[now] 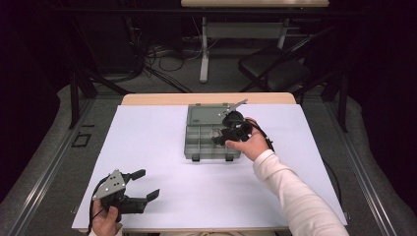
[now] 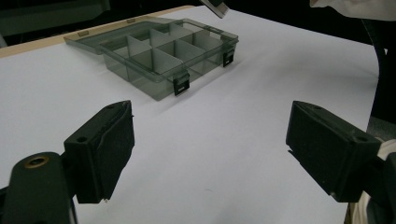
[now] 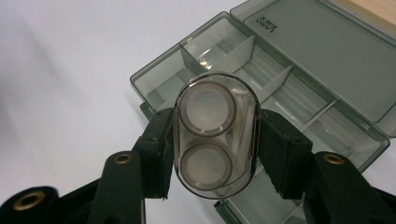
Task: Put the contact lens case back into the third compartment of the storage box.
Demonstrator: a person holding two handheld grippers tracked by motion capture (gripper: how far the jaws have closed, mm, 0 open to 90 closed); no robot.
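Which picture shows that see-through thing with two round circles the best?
The right gripper view: the clear two-ring case sits close up between the right gripper's jaws, above the divided box. In the high view it is a tiny glint by the hand. The left gripper view gives the box.

Pretty dark room overall, the edges just fall off into black. The worktop has a white sheet over it, with a strip of light wood showing along the far edge. Grey carpet floor behind it, and a messy tangle of black cables lying there. Further back there's another table with a light wood top and a white leg, plus a dark folding chair off to the right.
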